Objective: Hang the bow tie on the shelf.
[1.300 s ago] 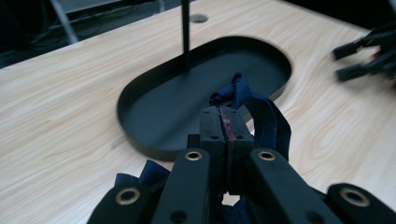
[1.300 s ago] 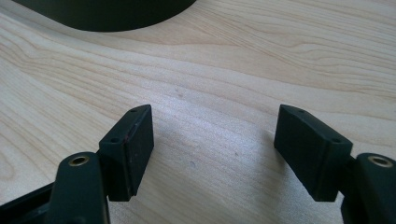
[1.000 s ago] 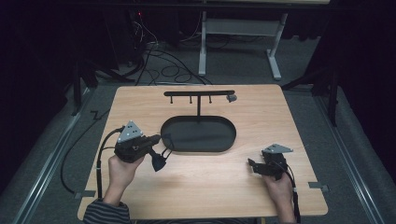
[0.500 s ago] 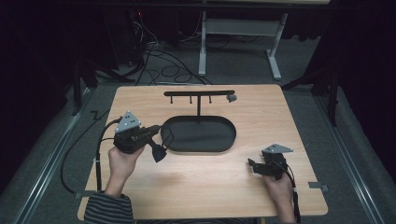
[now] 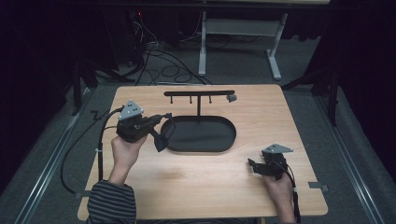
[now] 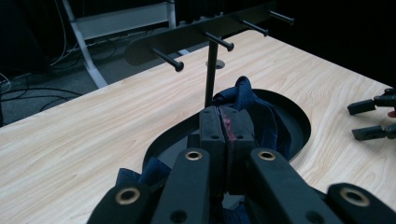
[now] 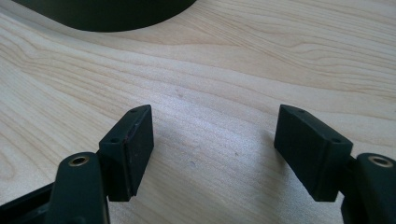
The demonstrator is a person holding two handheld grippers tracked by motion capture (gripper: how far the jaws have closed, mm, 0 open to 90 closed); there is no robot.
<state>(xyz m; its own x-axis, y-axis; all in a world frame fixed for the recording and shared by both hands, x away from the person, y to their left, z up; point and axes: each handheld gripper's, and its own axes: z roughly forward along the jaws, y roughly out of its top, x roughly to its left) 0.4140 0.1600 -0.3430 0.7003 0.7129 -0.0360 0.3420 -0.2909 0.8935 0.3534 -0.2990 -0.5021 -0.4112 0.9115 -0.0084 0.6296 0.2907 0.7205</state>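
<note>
1. The left gripper point(image 5: 161, 133), left of centre in the high view, is clamped on a dark blue strap point(image 6: 254, 109) over the black oval tray point(image 5: 224, 147); its loose loops could snag the tray rim.
2. It could miss the rack pegs point(image 6: 166, 58).
3. The right gripper point(image 5: 254, 167), lower right, rests released.

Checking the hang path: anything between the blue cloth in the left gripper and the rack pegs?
Nothing visible. The left gripper is shut on the blue cloth, held over the near-left edge of the black tray. The pegs are bare, with open air before them; only the rack's thin post rises nearby. The right gripper rests well aside.
</note>
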